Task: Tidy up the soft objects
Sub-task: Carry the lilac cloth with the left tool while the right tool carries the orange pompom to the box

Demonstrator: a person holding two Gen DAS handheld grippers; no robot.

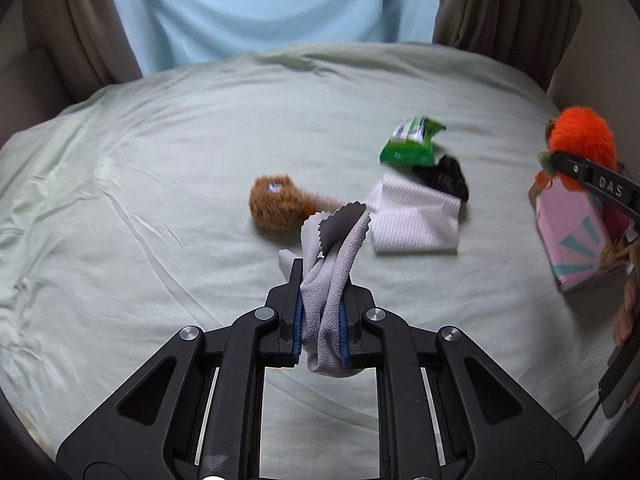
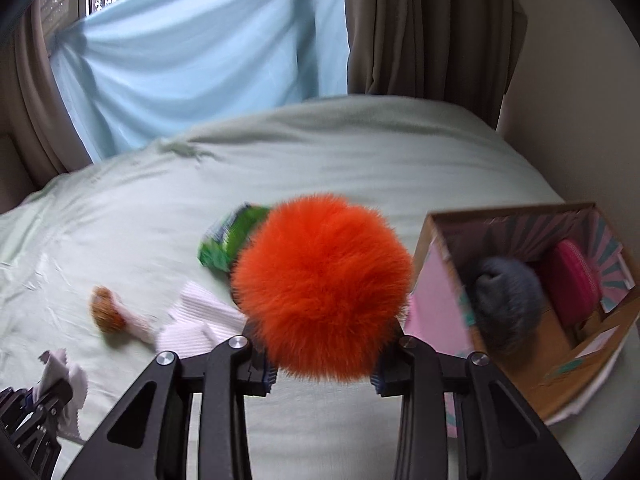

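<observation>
Two grippers lifted over a pale green bed [image 1: 160, 160], each pinching a soft thing.

Left gripper [image 1: 320, 320] is clamped on a grey cloth [image 1: 332, 264]; right gripper [image 2: 324, 372] squeezes an orange pompom [image 2: 324, 292] beside the open pink box [image 2: 436, 304] at the bed's right edge. The bed's left half lies bare; curtains [image 2: 420, 28] and a blue sheet [image 2: 200, 60] hang behind.

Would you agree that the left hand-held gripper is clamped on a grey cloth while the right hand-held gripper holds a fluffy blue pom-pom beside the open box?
Not quite: the pom-pom is orange, not blue, as the right wrist view shows. The rest holds: the left hand-held gripper is clamped on the grey cloth, and the right hand-held gripper holds the pom-pom beside the open box.
</observation>
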